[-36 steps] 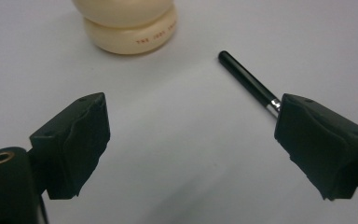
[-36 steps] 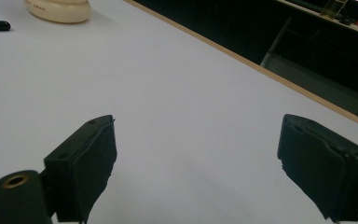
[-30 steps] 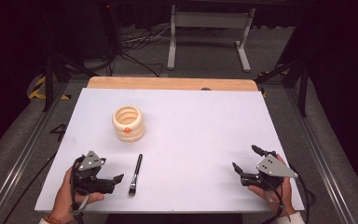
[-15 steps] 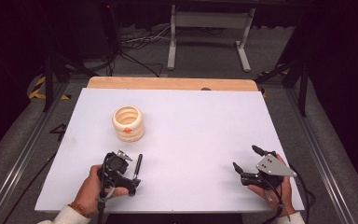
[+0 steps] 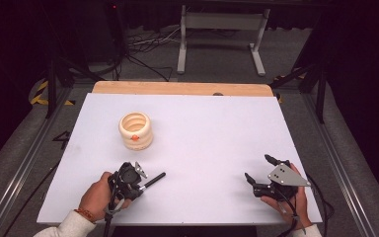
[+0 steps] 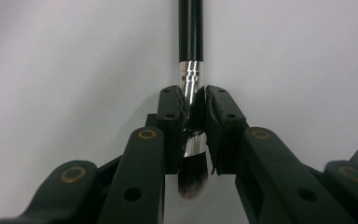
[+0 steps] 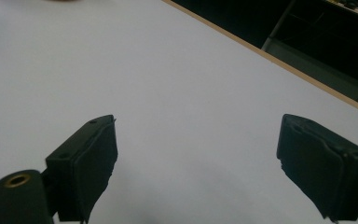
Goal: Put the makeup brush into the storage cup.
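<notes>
Change: a second ago the left gripper [image 5: 137, 181] sat off to the left of the brush [image 5: 153, 180], jaws apart; now it has moved right and sits over the brush's bristle end.
Brush then and now: it lay pointing away from the person; now its handle angles up and to the right, so the grip has turned it.
Meaning: the pickup looks made; judged next step is a lift, probably toward the ribbed cup [image 5: 135, 130].
Left claw: nearly closed, pads pinching the brush [image 6: 190, 84] on its shiny metal collar, one pad on each side.
Bristles: dark tuft pokes out behind the pads, toward the camera, untouched as far as can be seen.
Handle: black, runs straight ahead from the jaws over the white table [image 5: 212, 128].
Brush height: cannot tell whether it rests on the table or is just clear of it.
Cup: cream, with an orange mark, upright, well apart from the brush, farther back on the table.
Right claw: right gripper [image 5: 261, 173] unchanged, held by the hand at the near right edge; jaws wide apart, nothing between them, bare table ahead.
Risk: the collar is smooth, so the brush may swivel in the pinch.
</notes>
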Demonstrator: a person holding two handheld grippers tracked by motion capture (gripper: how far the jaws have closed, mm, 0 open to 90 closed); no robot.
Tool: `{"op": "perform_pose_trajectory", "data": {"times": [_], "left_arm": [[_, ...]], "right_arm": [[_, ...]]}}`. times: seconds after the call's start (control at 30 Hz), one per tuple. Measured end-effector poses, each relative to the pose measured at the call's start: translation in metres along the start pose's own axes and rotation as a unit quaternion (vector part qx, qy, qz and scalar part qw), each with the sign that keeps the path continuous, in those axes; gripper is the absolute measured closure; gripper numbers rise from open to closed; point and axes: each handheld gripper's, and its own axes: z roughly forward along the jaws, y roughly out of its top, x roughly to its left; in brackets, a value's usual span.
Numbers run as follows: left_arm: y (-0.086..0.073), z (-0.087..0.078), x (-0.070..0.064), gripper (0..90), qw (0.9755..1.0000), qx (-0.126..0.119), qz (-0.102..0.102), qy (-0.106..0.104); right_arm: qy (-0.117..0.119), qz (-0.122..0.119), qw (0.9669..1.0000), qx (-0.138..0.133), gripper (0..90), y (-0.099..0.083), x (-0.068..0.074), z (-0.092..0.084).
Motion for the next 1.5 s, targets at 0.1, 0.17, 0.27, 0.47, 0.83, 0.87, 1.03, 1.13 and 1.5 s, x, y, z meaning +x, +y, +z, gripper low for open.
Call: {"op": "perform_pose_trajectory", "data": {"times": [0.1, 0.17, 0.27, 0.47, 0.83, 0.87, 1.03, 1.13, 1.5], "left_arm": [[-0.001, -0.001, -0.001, 78.1, 0.9999, -0.004, 0.015, 0.007], [-0.001, -0.006, 0.000, 80.8, 0.9996, -0.016, 0.017, 0.019], [-0.001, -0.006, 0.002, 81.3, 0.9994, -0.019, 0.019, 0.021], [0.002, -0.003, 0.003, 80.5, 0.9995, -0.006, 0.031, 0.009], [0.018, 0.002, 0.002, 76.8, 0.9981, 0.042, 0.045, -0.001], [0.019, 0.002, 0.003, 78.0, 0.9980, 0.046, 0.044, -0.003], [0.017, 0.002, 0.001, 79.9, 0.9978, 0.041, 0.052, 0.004], [0.012, 0.001, 0.002, 80.2, 0.9984, 0.020, 0.053, 0.001], [0.004, -0.011, 0.008, 80.8, 0.9986, -0.023, 0.046, 0.010]], "right_arm": [[0.000, -0.002, 1.0000, -0.002, 13.1, 0.001, 0.001, 0.000], [-0.001, -0.002, 1.0000, -0.003, 13.1, 0.002, 0.002, 0.000], [0.000, -0.006, 1.0000, -0.004, 13.1, 0.003, 0.003, -0.001], [0.006, -0.010, 0.9999, 0.001, 13.1, 0.003, 0.006, 0.002], [0.012, -0.012, 0.9998, 0.007, 13.1, 0.003, 0.007, 0.004], [0.013, -0.012, 0.9998, 0.007, 13.1, 0.003, 0.007, 0.004], [0.013, -0.013, 0.9998, 0.008, 13.1, 0.003, 0.007, 0.004], [0.012, -0.010, 0.9998, 0.008, 13.1, 0.003, 0.007, 0.003], [0.007, -0.014, 0.9999, 0.002, 13.2, 0.004, 0.007, 0.002]]}}
